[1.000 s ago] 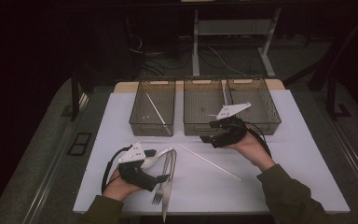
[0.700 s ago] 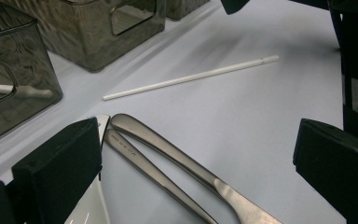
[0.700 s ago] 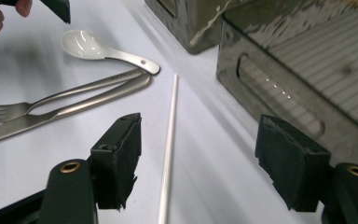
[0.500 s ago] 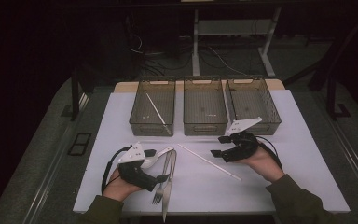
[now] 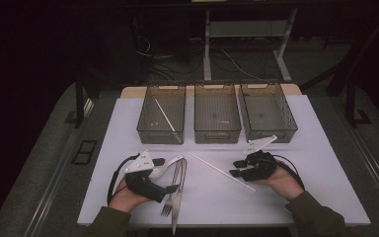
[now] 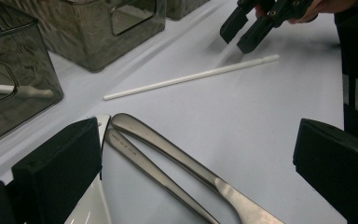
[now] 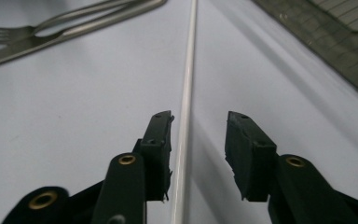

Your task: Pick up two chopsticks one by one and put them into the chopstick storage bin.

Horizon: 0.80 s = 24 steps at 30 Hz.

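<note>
On the white mat (image 5: 296, 197), taking the loose white chopstick (image 5: 220, 171) as my marker and reading left to right, the left gripper (image 5: 171, 174) sits well to the left of it, its jaws standing wide apart and gripping nothing. They straddle the handle ends of a fork (image 5: 173, 190) and a table knife (image 5: 179, 195), which lie side by side on the mat, with a white spoon (image 5: 164, 166) just under the near jaw. The left gripper view shows the two steel handles lying between the open jaws, untouched by the pads.

Behind the chopstick stand three smoky plastic bins. The left bin (image 5: 148, 116) already holds a matching chopstick (image 5: 167, 120) lying aslant; the middle bin (image 5: 217, 132) and right bin (image 5: 291, 118) look empty.

At the chopstick's right end is the right gripper (image 5: 239, 168). Its jaws have just been closing, and in the right gripper view the stick (image 7: 185, 107) runs straight up between the two pads. The left pad (image 7: 161, 140) is close against it while the other pad stands off, so I would say the stick is framed but not yet pinched.

My reading is that cutlery is being sorted into the bins and this is the pick-up of the second chopstick. The next move calls for closing the last gap squarely on so thin a stick without rolling it away, then lifting it level and carrying it back to the left bin beside its mate.
</note>
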### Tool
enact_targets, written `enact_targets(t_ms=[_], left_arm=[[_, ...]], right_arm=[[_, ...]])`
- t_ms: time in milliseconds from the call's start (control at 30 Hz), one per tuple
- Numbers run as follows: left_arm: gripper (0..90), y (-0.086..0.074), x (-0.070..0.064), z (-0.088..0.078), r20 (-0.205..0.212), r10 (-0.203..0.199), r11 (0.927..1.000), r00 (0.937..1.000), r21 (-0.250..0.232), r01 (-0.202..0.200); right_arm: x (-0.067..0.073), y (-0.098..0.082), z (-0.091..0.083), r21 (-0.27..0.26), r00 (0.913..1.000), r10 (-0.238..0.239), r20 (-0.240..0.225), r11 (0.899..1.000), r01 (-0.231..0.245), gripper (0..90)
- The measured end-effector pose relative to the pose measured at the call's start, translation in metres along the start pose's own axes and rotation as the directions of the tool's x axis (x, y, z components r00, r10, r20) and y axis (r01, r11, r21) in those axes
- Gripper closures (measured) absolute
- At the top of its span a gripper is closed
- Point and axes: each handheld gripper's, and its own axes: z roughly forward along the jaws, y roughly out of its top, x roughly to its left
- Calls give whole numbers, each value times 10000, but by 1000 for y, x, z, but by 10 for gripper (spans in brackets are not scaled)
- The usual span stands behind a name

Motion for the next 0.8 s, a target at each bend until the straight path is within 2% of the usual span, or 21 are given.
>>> enact_targets(t_ms=[33, 400, 633, 800], left_arm=[[1, 0, 0, 0, -2, -5, 10000, 10000, -27, 5], [1, 0, 0, 1, 42, 19, 10000, 10000, 35, -19], [1, 0, 0, 1, 61, -10, 10000, 10000, 64, 9], [1, 0, 0, 1, 60, 8, 10000, 10000, 68, -9]], right_arm=[[-1, -1, 4, 38, 9999, 81, -70, 10000, -81, 656], [3, 1, 19, 350, 9997, -108, -232, 9993, 116, 754], [7, 5, 30, 579, 9997, -237, -69, 9980, 241, 819], [9, 5, 31, 573, 9997, -210, 88, 9981, 204, 830]])
